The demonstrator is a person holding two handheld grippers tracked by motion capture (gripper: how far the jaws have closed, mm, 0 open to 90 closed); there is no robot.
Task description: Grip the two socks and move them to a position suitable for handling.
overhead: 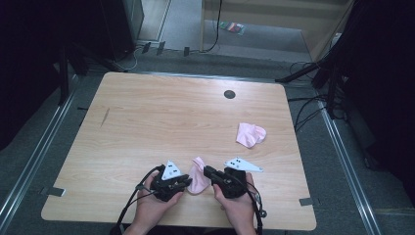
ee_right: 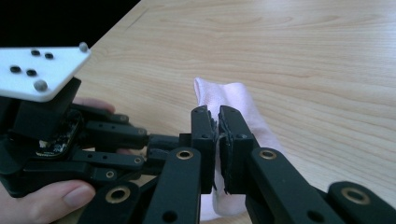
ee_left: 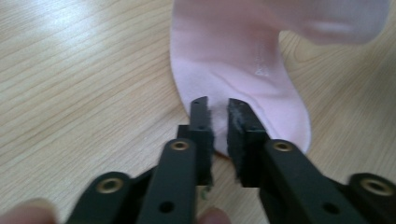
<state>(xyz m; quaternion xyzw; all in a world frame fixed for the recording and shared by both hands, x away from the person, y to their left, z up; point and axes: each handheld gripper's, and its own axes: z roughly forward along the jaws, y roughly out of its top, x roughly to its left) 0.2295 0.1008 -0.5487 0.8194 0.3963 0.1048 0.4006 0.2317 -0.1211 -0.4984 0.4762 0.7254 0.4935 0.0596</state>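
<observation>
Both black 2-jaw grippers, left (overhead: 187,182) and right (overhead: 207,171), have their fingers closed on a soft pink fabric sock (overhead: 197,179) at the near edge of the light wooden surface (overhead: 161,117). Another crumpled pink sock (overhead: 250,134) lies well apart.

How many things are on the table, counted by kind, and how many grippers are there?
Pink socks: 2, one between the grippers, one apart at the right
Grippers: 2, the left gripper and the right gripper
Total: 4
</observation>
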